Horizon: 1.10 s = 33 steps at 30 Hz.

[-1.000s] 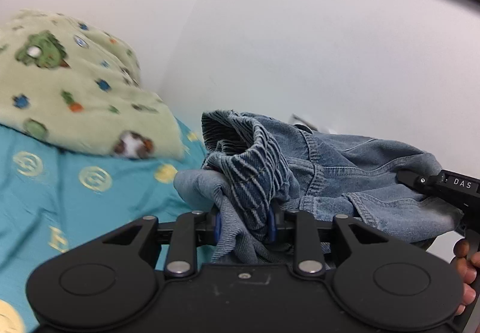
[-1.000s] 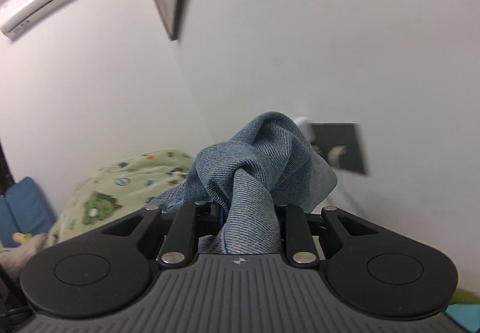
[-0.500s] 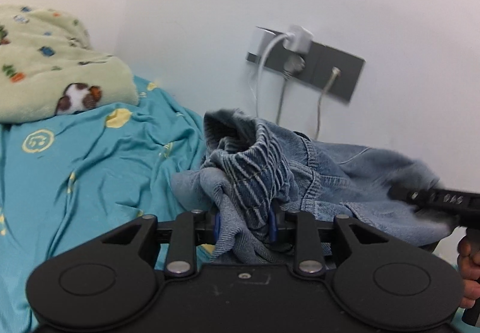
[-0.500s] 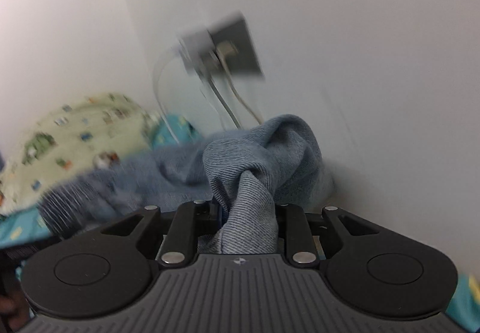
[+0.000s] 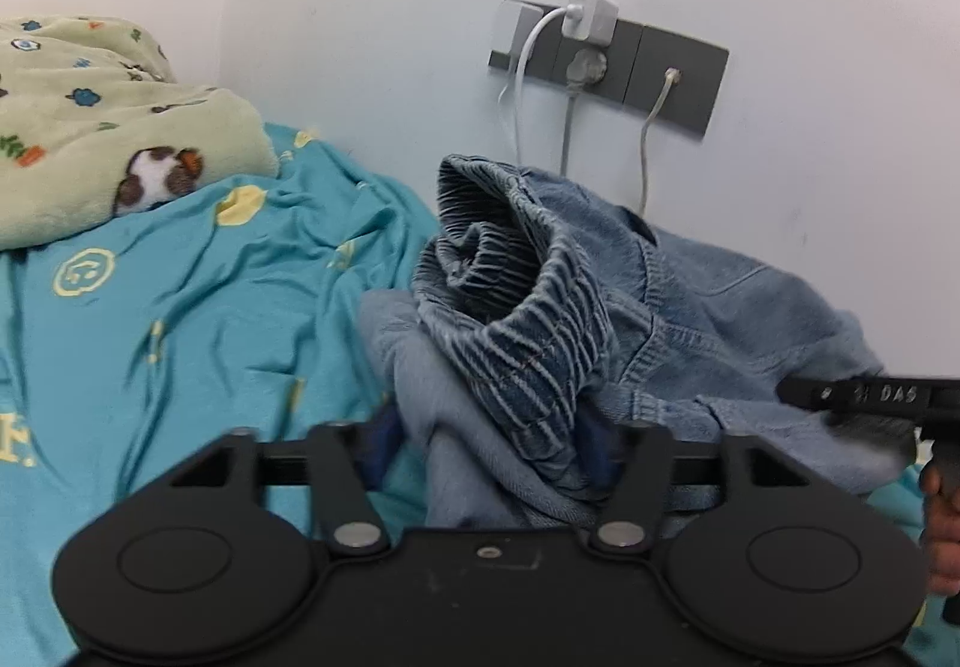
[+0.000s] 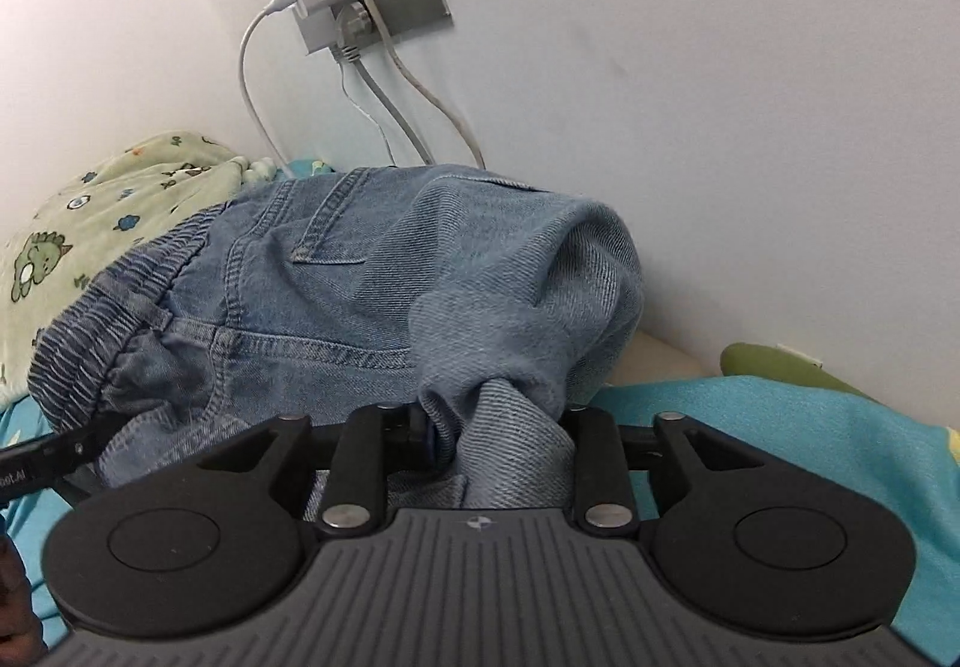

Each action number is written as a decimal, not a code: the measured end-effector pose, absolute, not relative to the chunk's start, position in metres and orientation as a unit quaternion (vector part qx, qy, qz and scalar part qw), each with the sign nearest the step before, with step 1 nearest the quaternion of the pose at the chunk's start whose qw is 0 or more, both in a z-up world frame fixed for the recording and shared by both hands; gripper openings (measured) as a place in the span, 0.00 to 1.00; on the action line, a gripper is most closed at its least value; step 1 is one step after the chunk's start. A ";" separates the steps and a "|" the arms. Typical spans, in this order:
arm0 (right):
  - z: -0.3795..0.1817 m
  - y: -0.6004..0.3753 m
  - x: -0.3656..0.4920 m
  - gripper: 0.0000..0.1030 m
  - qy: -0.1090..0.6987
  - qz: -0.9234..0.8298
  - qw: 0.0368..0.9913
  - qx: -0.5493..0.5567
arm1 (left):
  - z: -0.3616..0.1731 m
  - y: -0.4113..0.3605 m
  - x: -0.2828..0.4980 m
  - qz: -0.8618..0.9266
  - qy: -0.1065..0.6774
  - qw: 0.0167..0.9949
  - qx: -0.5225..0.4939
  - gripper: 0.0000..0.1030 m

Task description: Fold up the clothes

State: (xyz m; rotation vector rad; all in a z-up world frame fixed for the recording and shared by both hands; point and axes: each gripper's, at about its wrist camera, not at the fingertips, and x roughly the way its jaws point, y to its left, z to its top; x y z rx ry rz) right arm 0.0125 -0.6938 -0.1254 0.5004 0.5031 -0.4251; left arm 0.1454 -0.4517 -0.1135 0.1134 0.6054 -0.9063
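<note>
Blue denim jeans (image 5: 690,307) lie bunched on the teal bed sheet (image 5: 210,307) close to the wall. Their ribbed elastic waistband (image 5: 528,331) sits between the fingers of my left gripper (image 5: 489,439). Its jaws are opening and stand wide, with the left pad clear of the cloth. My right gripper (image 6: 498,439) has a twisted bunch of the jeans (image 6: 360,271) filling its narrow gap. Its jaws are opening slightly, and the cloth still touches both fingers. Each gripper's tip shows at the edge of the other's view.
A green cartoon-print blanket (image 5: 90,138) is heaped at the left on the bed. A grey wall socket (image 5: 618,66) with a white charger and hanging cables is just behind the jeans. A green object (image 6: 774,367) lies by the wall at right. A hand (image 5: 942,535) holds the right gripper.
Both grippers came down with the jeans, which now rest on the bed. The left jaws have spread wide off the waistband. The right jaws have widened a little.
</note>
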 end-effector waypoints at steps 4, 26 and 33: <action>-0.118 -0.693 0.013 0.48 0.257 -0.217 0.909 0.244 | -0.098 -0.436 0.139 -0.422 0.281 0.860 0.063 0.81; 0.011 -0.619 -0.004 0.71 0.179 -0.176 0.953 0.169 | 0.058 -0.301 0.101 -0.329 0.175 0.927 0.042 0.98; 0.055 -0.569 0.009 0.72 0.154 -0.120 0.968 0.155 | 0.101 -0.239 0.089 -0.288 0.145 0.946 0.040 0.99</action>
